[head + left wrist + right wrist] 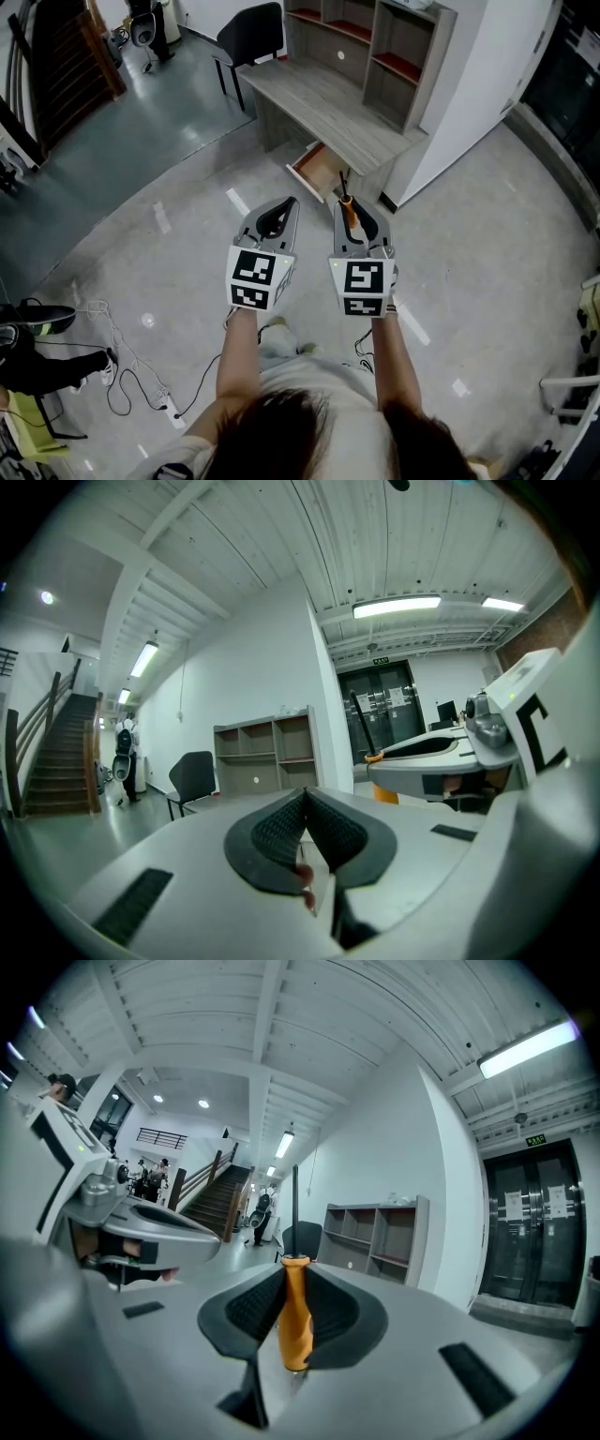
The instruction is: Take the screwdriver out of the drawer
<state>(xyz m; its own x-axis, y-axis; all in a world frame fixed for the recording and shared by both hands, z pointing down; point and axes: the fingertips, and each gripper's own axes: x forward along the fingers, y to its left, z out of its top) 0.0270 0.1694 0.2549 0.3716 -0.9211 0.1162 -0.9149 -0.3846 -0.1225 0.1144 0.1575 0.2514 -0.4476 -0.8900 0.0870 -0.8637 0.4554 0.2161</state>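
Gripping the screwdriver (294,1321) by its smooth, rounded orange handle, the right claw (295,1277) is closed onto it, its two black, finely ribbed rubber pads (248,1312) pressing the handle from either side. The handle stands upright between them, and the thin dark metal shaft rises straight out past the claw tips. In the head view the tool is out of the drawer (317,169), held in the air over the pale, glossy floor (469,272), with its shaft aimed toward the drawer, which hangs open, a shallow wooden tray with a light brown inside. The left claw (305,803) is alongside the right one, its same ribbed pads meeting tip to tip with nothing between them. The drawer belongs to a grey wood-grain desk whose tabletop (328,108) carries an open shelf unit (375,47); a black chair (251,33) stands at its far end. Counted: one screwdriver, two claws, one open drawer, one chair.
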